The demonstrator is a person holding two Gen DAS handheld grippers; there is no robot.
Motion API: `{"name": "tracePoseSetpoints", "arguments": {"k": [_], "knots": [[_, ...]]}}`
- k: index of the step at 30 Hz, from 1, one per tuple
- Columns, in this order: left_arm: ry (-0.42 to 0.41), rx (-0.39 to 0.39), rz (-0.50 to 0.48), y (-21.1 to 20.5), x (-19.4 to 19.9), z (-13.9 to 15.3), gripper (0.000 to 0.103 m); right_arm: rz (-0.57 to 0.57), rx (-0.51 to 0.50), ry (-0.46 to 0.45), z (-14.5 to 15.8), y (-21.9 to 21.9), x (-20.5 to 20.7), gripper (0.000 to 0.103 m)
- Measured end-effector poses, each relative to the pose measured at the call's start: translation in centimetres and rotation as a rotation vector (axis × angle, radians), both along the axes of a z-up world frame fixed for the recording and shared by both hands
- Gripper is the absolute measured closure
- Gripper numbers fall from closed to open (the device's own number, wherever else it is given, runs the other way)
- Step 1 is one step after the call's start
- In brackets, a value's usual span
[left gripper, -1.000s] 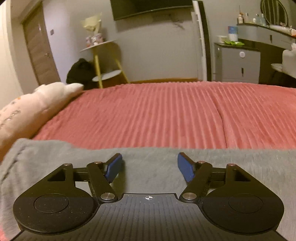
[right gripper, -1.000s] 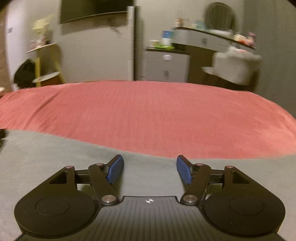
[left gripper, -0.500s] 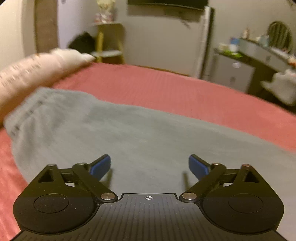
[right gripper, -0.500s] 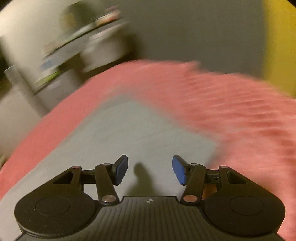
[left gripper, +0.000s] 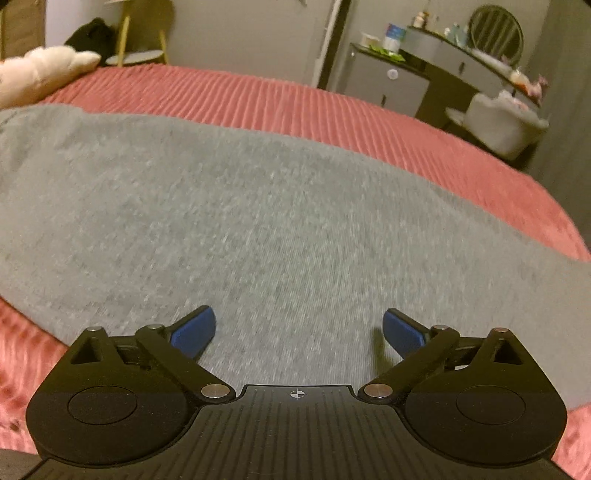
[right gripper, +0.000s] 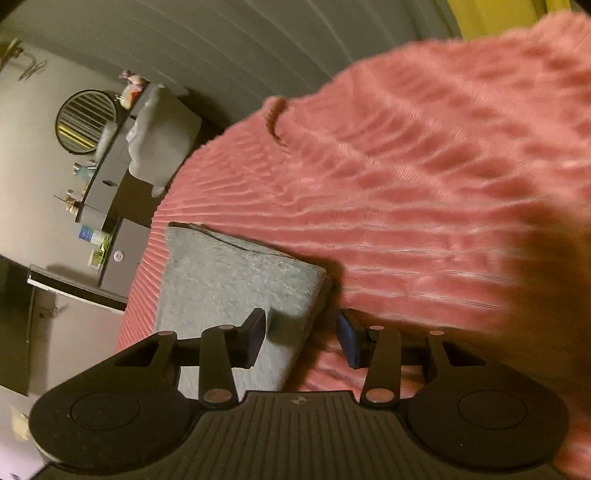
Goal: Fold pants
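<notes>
Grey pants [left gripper: 229,206] lie flat across the red ribbed bedspread [left gripper: 332,107]. My left gripper [left gripper: 298,328] is wide open and empty, low over the middle of the pants. In the right wrist view the camera is rolled sideways. The cuff end of the pants [right gripper: 229,273] lies on the bedspread [right gripper: 424,192]. My right gripper [right gripper: 302,332] is open, its jaws on either side of the long edge of the leg near the cuff corner, not closed on it.
A cream pillow [left gripper: 40,74] lies at the bed's far left. Beyond the bed are a yellow stool [left gripper: 140,48], a grey cabinet [left gripper: 388,81], a dressing table with a round mirror [left gripper: 495,29] and a pale chair [left gripper: 506,125].
The left gripper has swung right over the pants and opened wider. The right gripper has rolled sideways and moved to the cuff end, its jaws now straddling the leg's edge.
</notes>
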State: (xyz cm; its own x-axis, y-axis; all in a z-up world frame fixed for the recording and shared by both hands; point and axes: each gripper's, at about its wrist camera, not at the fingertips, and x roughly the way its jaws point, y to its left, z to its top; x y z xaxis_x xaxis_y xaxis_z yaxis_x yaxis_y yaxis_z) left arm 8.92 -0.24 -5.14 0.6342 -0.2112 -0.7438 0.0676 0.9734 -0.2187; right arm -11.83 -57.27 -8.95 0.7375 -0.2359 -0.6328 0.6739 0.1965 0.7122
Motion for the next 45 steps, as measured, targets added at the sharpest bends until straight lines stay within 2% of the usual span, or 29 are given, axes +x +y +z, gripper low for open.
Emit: {"name": "tracePoseSetpoints", "arguments": {"k": [1, 3, 4, 5, 9, 10, 13, 16, 24, 28, 31, 33, 36, 38, 42, 45], "knots": [[-0.003, -0.009, 0.008, 0.0, 0.0, -0.1, 0.002, -0.004, -0.005, -0.009, 0.2, -0.2, 0.3, 0.060], [-0.005, -0.021, 0.014, 0.1, 0.3, -0.2, 0.001, 0.006, -0.040, -0.010, 1.0, -0.2, 0.6, 0.068], [-0.007, -0.020, 0.015, -0.2, 0.0, 0.0, 0.001, 0.017, -0.064, -0.014, 1.4, -0.2, 0.8, 0.081], [-0.009, -0.017, 0.015, -0.2, 0.1, 0.0, 0.001, 0.024, -0.076, -0.019, 1.7, -0.2, 1.0, 0.083], [-0.020, 0.011, 0.006, -1.0, 0.3, -0.3, 0.000, 0.045, -0.084, 0.018, 1.1, -0.5, 1.5, 0.081], [-0.023, 0.022, 0.001, -1.2, 0.3, -0.3, 0.000, 0.048, -0.075, 0.018, 0.9, -0.7, 1.6, 0.077], [-0.033, 0.055, -0.009, -1.6, 0.2, -0.4, 0.000, 0.040, -0.066, 0.007, 0.7, -0.6, 1.6, 0.076], [-0.037, 0.065, -0.011, -1.6, 0.2, -0.4, 0.000, 0.052, -0.113, 0.031, 1.6, -0.1, 2.0, 0.082], [-0.046, 0.033, 0.003, -1.1, 0.3, -0.3, 0.000, 0.105, -0.245, -0.049, 5.3, 1.6, 2.0, 0.087], [-0.059, 0.007, 0.027, -0.6, 0.3, -0.2, 0.000, 0.130, -0.309, -0.008, 7.0, 2.6, 3.2, 0.090], [-0.070, -0.036, 0.050, 0.1, 0.2, 0.1, 0.000, 0.176, -0.377, -0.016, 8.9, 4.9, 4.4, 0.091], [-0.066, -0.081, 0.065, 0.7, 0.3, 0.2, 0.000, 0.267, -0.461, -0.026, 10.7, 7.8, 6.0, 0.091], [-0.050, -0.156, 0.093, 1.7, 0.6, 0.3, 0.000, 0.475, -0.622, -0.026, 12.8, 14.3, 9.1, 0.091], [-0.048, -0.188, 0.118, 2.3, 0.5, 0.4, 0.000, 0.619, -0.664, -0.049, 13.2, 18.7, 10.9, 0.091], [-0.046, -0.214, 0.136, 2.9, 0.4, 0.6, 0.000, 0.883, -0.708, -0.056, 11.2, 27.5, 13.3, 0.091], [-0.048, -0.219, 0.123, 2.8, 0.3, 0.6, 0.000, 1.033, -0.634, -0.036, 8.0, 31.8, 14.0, 0.091]]}}
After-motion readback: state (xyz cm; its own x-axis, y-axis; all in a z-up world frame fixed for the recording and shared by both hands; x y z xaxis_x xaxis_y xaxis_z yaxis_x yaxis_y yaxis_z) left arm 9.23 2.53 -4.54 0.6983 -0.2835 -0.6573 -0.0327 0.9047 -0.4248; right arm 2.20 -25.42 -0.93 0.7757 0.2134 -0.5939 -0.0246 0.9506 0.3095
